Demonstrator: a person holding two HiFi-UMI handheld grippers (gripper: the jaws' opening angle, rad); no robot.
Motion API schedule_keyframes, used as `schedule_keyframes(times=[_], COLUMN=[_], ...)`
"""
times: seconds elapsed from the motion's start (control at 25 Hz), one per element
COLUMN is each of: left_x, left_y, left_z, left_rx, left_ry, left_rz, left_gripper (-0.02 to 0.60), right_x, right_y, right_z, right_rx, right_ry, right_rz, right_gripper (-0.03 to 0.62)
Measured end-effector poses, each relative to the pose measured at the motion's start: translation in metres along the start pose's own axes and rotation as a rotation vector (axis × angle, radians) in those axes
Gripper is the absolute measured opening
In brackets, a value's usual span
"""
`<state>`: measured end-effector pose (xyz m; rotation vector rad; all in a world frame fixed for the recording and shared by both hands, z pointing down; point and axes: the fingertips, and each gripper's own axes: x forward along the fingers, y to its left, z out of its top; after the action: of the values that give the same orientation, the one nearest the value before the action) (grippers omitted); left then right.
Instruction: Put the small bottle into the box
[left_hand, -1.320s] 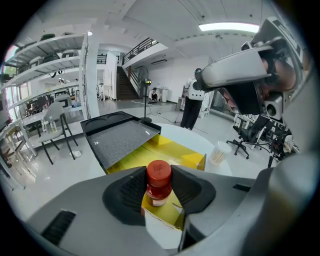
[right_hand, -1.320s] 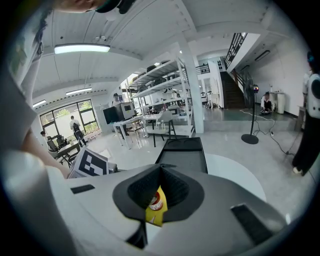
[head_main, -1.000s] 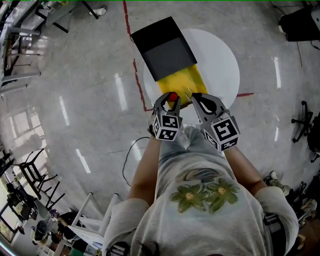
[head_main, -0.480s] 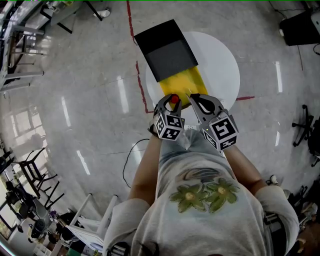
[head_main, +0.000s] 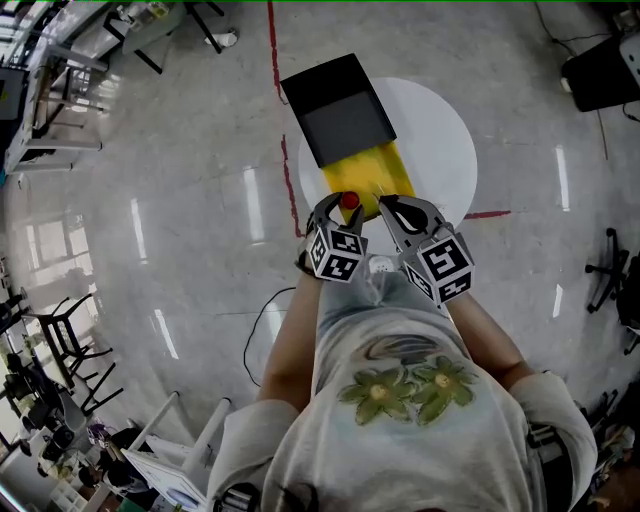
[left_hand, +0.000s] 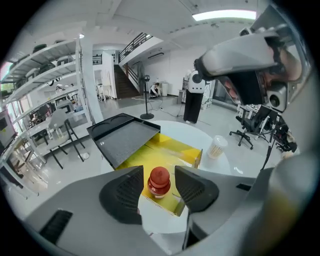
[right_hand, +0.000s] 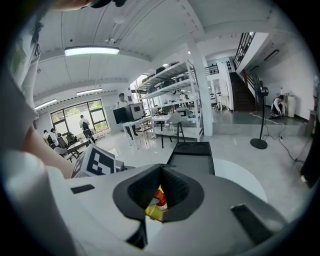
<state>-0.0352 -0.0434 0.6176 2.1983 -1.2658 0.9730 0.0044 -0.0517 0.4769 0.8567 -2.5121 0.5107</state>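
Note:
A small bottle with a red cap (left_hand: 159, 181) stands upright inside the near corner of the yellow box (left_hand: 172, 150). My left gripper (left_hand: 159, 174) straddles it and its jaws are opening, with a gap showing on each side of the bottle, so the pads do not press on it. In the head view the bottle's red cap (head_main: 349, 200) shows between the left gripper's (head_main: 340, 206) fingers at the near edge of the box (head_main: 375, 168). My right gripper (head_main: 386, 204) hangs just to the right, shut and holding nothing; in its own view the right gripper's (right_hand: 161, 168) fingertips meet.
The box's black lid (head_main: 335, 105) lies open past the far side, overhanging the round white table (head_main: 445, 140). A pale paper cup (left_hand: 216, 146) stands on the table to the right of the box. Red tape lines (head_main: 290, 190) run across the grey floor.
The left jaws have spread away from the bottle, which now stands free in the box. Both grippers stay at the box's near edge.

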Motion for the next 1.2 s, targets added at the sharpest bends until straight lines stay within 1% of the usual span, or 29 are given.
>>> schedule_keyframes(times=[0.36,0.48,0.56,0.64,0.76,0.92,1.2], left_x=[-0.058,-0.08,-0.095,-0.112,-0.132,-0.148,-0.162], left_y=[0.011,0.016,0.019,0.022,0.025,0.022,0.012], left_z=[0.028,0.04,0.05,0.061,0.075,0.083,0.084], left_rx=[-0.112,-0.135,-0.152,-0.16,-0.175,-0.177,-0.175], left_ry=[-0.133,-0.189,-0.23,-0.27,-0.332,-0.363,-0.377], left_rz=[0.109,0.14,0.151,0.172,0.204,0.221,0.244], left_gripper=[0.207,0.172,0.108,0.08,0.001,0.002,0.002], right_x=[-0.018,-0.021,-0.023,-0.026,-0.031,-0.04,-0.051], right_y=[0.009,0.017,0.022,0.026,0.03,0.033,0.039], right_z=[0.008,0.015,0.019,0.023,0.026,0.032,0.033], right_rx=[-0.035,-0.045,-0.059,-0.076,-0.082,-0.086,-0.094], right_ry=[-0.049,-0.067,-0.081,-0.094,-0.111,-0.137,-0.162], right_rz=[0.005,0.005,0.011,0.015,0.015,0.01,0.009], right_gripper=[0.006,0.006,0.006,0.006,0.005,0.005,0.003])
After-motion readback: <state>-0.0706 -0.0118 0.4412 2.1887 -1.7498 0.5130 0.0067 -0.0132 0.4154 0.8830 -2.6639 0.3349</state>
